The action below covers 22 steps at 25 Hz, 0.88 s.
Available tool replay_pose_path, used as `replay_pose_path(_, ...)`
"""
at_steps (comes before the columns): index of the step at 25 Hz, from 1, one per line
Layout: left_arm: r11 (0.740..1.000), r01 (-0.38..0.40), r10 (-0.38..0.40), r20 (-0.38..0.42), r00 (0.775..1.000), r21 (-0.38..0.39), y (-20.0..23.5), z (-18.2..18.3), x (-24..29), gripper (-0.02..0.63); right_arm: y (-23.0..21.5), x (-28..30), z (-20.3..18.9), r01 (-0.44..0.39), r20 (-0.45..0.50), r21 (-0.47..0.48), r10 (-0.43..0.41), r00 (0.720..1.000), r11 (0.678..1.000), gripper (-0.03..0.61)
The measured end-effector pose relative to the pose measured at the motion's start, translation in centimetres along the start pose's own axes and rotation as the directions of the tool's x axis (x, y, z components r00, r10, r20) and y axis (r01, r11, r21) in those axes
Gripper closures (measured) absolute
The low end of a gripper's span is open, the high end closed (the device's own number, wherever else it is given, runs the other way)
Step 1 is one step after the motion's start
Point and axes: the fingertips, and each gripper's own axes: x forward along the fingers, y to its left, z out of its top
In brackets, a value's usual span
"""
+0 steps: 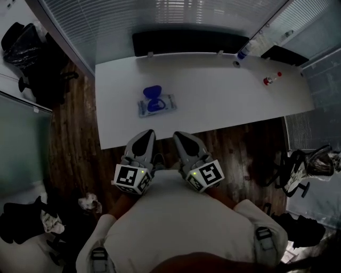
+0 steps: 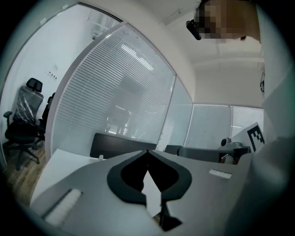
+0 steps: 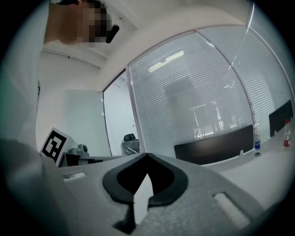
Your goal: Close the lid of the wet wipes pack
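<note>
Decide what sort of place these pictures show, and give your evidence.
Probably an office meeting room: a long white table, blind-covered glass partitions beside it, and a wheeled office chair nearby.

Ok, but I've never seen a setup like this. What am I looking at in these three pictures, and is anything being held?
No robot arm here: a person holds a two-jaw gripper in each hand. The head view looks down from their head: left gripper and right gripper sit close to the body, by the near edge of the white table. On it lies the wet wipes pack with its blue lid open, plus a bottle at the far edge. The other two pictures look along each gripper's jaws; both are shut, holding nothing.
</note>
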Motion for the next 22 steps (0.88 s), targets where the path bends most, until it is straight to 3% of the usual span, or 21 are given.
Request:
replay_pose_path(12,0.998,-0.028,0.025,0.041,0.999,0.052,0.1,2.3,1.9,0.611,-0.6,2.5,2.0,-0.075,0.045,-0.035,0.077,0.996,0.997,0.578)
replay_pose_path(22,0.998,-0.052,0.051,0.026,0.998,0.044,0.2,1.9,2.3,0.611,-0.5,2.8,2.1,-0.098,0.036,-0.049,0.1,0.994,0.994,0.578)
